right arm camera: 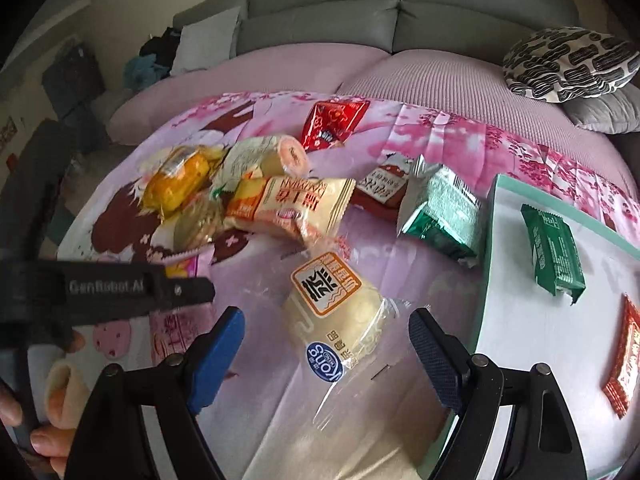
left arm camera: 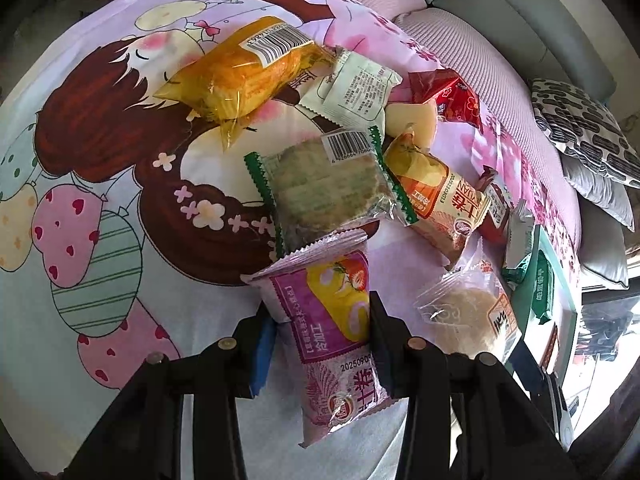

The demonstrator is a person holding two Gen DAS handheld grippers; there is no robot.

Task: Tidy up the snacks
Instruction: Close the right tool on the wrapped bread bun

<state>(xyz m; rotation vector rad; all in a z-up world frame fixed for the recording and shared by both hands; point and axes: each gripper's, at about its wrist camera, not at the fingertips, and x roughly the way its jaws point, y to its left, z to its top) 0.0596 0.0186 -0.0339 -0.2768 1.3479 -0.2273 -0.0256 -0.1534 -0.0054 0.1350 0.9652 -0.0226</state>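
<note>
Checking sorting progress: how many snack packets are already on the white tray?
2 in the right wrist view: a green packet near the far end of the tray, a red packet at its right edge. More may be out of frame.

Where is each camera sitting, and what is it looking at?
Left wrist: sits on the left hand-held gripper, looking down along its fingers, shut on the purple snack packet, at the snack pile.
Right wrist: sits on the right hand-held gripper, open above the pale bun packet, facing the sofa; a person's hand shows bottom left.
Both show the bun packet, the orange packet and the cartoon blanket.
</note>
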